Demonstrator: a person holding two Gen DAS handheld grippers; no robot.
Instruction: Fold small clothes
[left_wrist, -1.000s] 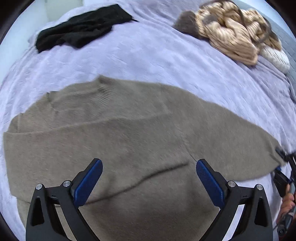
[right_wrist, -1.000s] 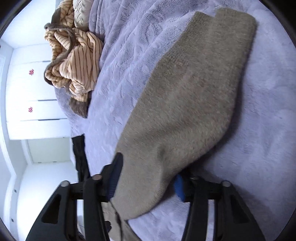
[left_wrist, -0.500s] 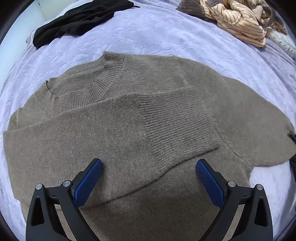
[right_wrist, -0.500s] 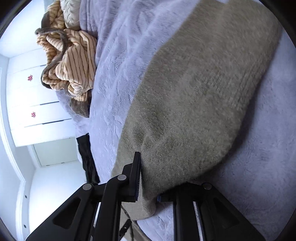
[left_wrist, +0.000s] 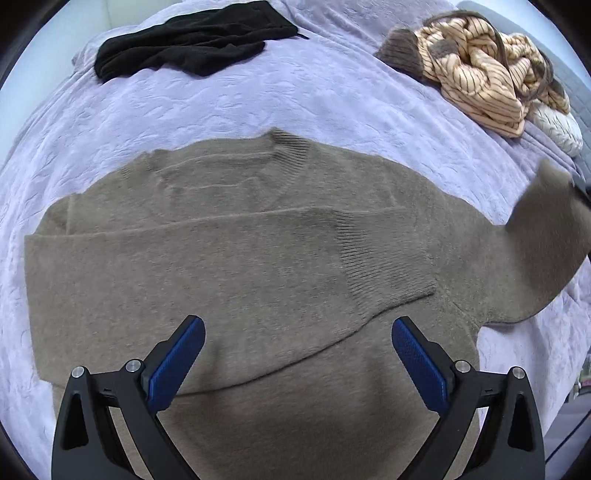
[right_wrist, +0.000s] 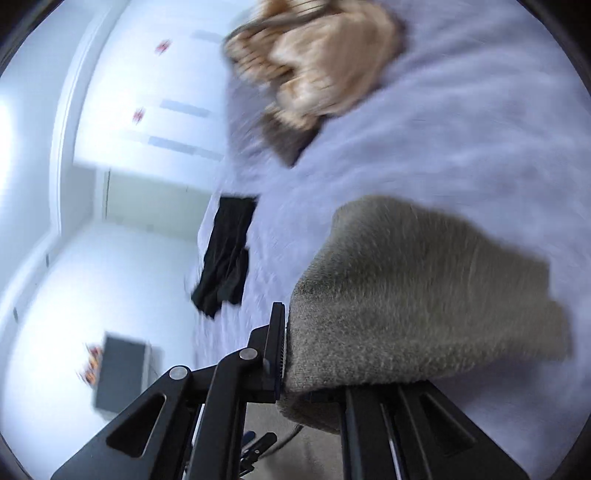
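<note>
**Right sleeve goes up, and the fold hangs on one pinch**

The sweater (left_wrist: 258, 266) lies flat on the bed (left_wrist: 258, 99), neckline toward the far side, with one sleeve folded across the chest and its ribbed cuff (left_wrist: 384, 266) lying mid-body. Over at the right edge, the other sleeve (left_wrist: 546, 229) is off the bedding and in the air!

The right tongs (right_wrist: 314, 373) are clamped down to nearly nothing on that sleeve's end, knit bunched thick between the jaws and draping off to the side. The view is smeared with motion, so how deep the bite goes is hard to say.

The left tongs (left_wrist: 295, 354) hang over the lower body of the sweater, jaws spread wide, gripping nothing, with blue pads (left_wrist: 177, 365) on show.

Now the risks. That knit is soft and fuzzy; if the pinch sits only on the edge, a quick swing across could pull it free and drop the sleeve short. And nothing is pinning the body: carry the sleeve too far or too fast and it may drag the whole sweater along, rucking the shoulder and disturbing the sleeve that is already folded. The black garment (left_wrist: 192, 51) and the striped pile (left_wrist: 476, 74) sit well apart, so no tangle there.
</note>
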